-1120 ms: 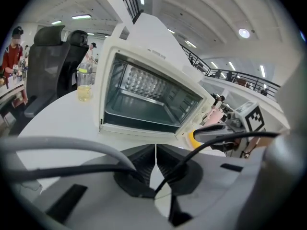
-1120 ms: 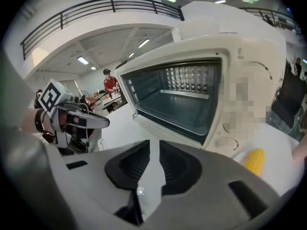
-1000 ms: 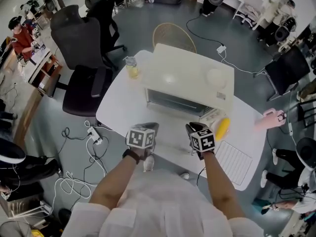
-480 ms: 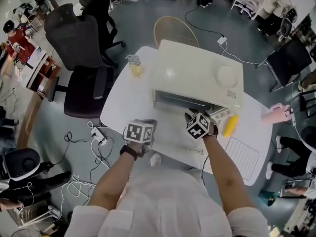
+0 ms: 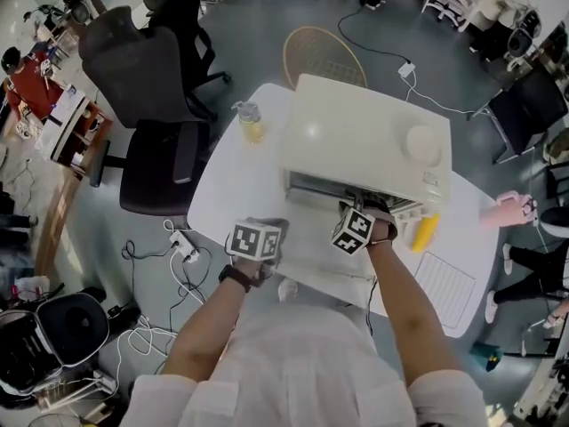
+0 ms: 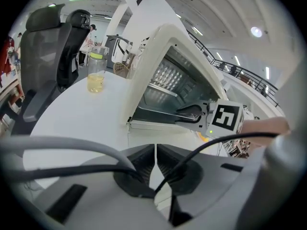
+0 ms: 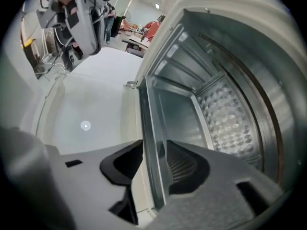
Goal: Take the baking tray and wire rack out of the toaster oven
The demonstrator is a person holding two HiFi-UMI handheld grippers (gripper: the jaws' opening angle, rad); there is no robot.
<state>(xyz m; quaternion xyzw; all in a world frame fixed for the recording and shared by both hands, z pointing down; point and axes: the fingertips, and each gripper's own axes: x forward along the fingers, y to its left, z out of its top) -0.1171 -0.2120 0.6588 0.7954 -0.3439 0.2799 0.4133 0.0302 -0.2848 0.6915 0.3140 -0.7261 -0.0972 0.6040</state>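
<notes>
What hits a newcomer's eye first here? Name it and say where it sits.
The cream toaster oven stands open in the middle of the white table. The right gripper is at its mouth, jaws opening astride a thin metal edge, apparently the rim of the baking tray. The left gripper, shut and empty, hangs in front of the oven's left corner.

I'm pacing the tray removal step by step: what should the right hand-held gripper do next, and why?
Probably close on the baking tray at its front rim, so it can be drawn out. The right hand-held gripper sits at the open toaster oven's mouth. Its jaws are opening, with that thin metal rim between them and the pads not yet pressing on it.
</notes>
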